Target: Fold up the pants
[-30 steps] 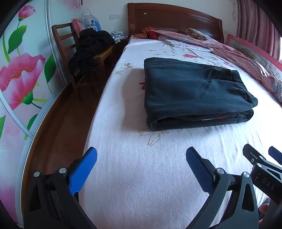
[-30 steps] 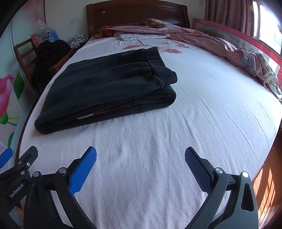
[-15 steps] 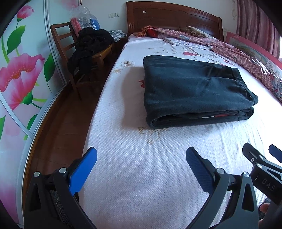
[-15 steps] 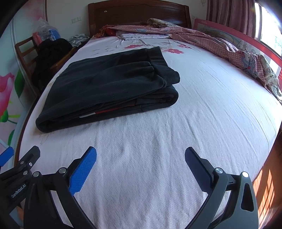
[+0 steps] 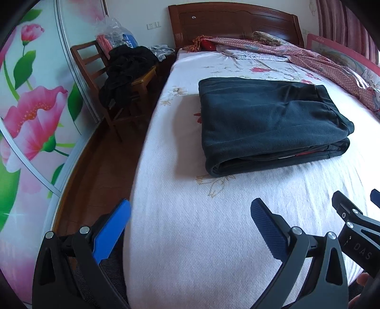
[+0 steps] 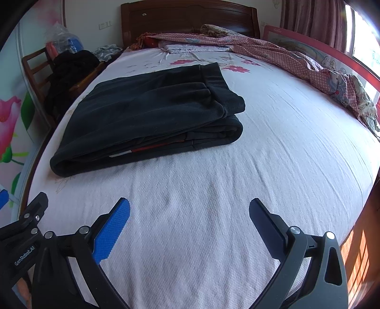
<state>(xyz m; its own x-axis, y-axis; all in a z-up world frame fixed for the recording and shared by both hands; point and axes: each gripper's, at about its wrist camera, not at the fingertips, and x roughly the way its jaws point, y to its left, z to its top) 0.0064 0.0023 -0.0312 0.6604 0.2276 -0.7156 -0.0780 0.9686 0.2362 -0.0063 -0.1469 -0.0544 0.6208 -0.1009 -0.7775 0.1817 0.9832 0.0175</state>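
a home bedroom. a wide bed (image 6: pixel 237 190) fills most of the view, with a white textured sheet printed with flowers and a dark wooden headboard (image 5: pixel 235 21) against the wall. a patterned red quilt (image 6: pixel 273 54) lies rumpled along its far side. a wooden chair (image 5: pixel 114 78) heaped with dark clothes (image 5: pixel 125 69) stands beside the bed on a wooden floor (image 5: pixel 95 166), next to a wardrobe door (image 5: pixel 30 114) with big pink flowers. pink curtains (image 6: pixel 313 21) hang by the window.
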